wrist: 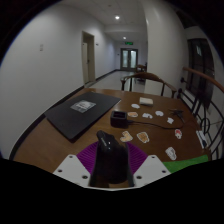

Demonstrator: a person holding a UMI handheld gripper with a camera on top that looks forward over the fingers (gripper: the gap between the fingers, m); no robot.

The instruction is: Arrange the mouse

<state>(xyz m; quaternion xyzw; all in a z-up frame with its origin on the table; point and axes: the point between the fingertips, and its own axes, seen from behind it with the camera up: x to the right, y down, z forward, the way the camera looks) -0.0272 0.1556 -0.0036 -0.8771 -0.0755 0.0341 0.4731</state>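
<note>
Mouse (111,158) black, upright between the jaws, gripper (112,172) pinching it, above wooden table (60,148).

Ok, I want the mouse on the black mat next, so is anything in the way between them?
Nothing visible blocks it. The mouse sits between the fingers of the gripper, and only bare table lies between it and the black mat. A small dark object stands off the mat's right edge, beside the path.

On the table (60,145), a mouse (110,158) sits between the hand-held gripper (112,170) fingers, laptop (82,113) beyond.
</note>
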